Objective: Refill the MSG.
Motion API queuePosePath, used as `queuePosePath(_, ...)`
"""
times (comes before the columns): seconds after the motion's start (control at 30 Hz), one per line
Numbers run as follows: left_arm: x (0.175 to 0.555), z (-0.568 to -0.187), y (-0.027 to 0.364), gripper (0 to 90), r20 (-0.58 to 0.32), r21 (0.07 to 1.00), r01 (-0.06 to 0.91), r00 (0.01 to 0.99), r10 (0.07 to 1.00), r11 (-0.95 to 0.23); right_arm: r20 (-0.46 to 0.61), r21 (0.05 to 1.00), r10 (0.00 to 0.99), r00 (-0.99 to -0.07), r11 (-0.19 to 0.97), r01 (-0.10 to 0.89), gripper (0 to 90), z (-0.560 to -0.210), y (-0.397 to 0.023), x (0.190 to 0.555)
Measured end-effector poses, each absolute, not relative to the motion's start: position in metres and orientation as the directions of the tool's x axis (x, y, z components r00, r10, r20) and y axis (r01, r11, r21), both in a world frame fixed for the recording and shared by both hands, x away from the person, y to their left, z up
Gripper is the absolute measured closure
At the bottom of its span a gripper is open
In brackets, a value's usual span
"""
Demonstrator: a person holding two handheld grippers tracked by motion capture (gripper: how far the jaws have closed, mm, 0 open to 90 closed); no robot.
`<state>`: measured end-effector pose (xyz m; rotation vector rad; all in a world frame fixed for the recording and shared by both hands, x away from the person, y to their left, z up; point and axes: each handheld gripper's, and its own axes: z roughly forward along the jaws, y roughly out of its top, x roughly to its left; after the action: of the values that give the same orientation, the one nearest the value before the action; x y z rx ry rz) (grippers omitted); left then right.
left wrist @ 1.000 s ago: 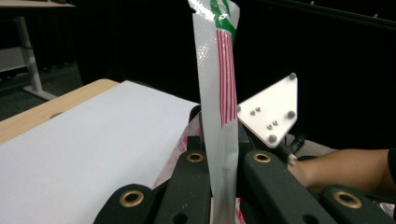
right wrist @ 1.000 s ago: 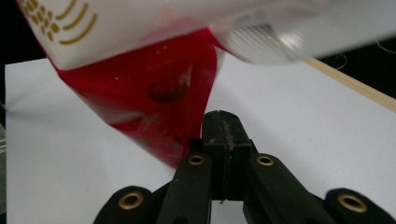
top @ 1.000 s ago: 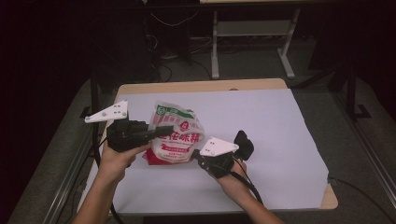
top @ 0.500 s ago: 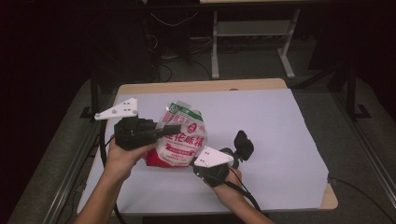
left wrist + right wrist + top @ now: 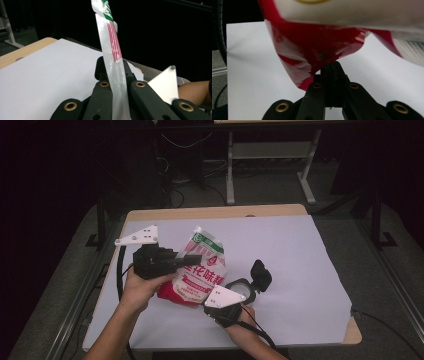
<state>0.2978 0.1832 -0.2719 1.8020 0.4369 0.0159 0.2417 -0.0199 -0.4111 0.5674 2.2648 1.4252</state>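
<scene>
- At the left of the high view, the left gripper point(image 5: 192, 259) is a blocky black body topped by a pale three-cornered plate, held in the person's left hand point(image 5: 142, 287), with a black cable looping down beside it.
- Its jaws are clenched on the side edge of the bag point(image 5: 200, 270), a glossy plastic pouch, white and green at the top, pink in the middle with printed characters, red at the bottom, standing tilted just left of the frame's centre on the white sheet point(image 5: 300, 265).
- The left gripper view adds what the high view cannot: the bag's point(image 5: 110, 42) sealed edge seen edge-on, a thin crimped strip with red stripes and a clear lower part, pinched between the two black jaws point(image 5: 117, 82) with brass rivets.
- Lower centre of the high view, the right gripper point(image 5: 212, 302) grasps the bag's red bottom corner; a round black camera lens sits to its right.
- The right gripper view shows that corner close up: crinkled red film point(image 5: 312, 57) drawn to a point where the shut jaws point(image 5: 332, 67) bite it.
- The wooden table point(image 5: 210, 213) shows as a tan band along the sheet's far edge.
- Against the earlier frames, the bag now stands steeper and has shifted right, and the right gripper sits lower in the frame.
</scene>
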Motion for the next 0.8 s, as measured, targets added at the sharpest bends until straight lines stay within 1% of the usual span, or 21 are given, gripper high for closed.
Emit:
queuePosePath(0.27, 0.303, -0.274, 0.176, 90.0, -0.232, 0.934, 0.297, 0.928, 0.293, -0.201, -0.131, 0.912, 0.545, -0.828, 0.393, 0.114, 89.9, -0.414, -0.024, 0.24)
queuePosePath(0.8, 0.314, -0.267, 0.156, 90.0, -0.272, 0.895, 0.358, 0.911, 0.31, -0.268, -0.132, 0.911, 0.553, -0.823, 0.395, 0.119, 89.9, -0.415, -0.025, 0.232)
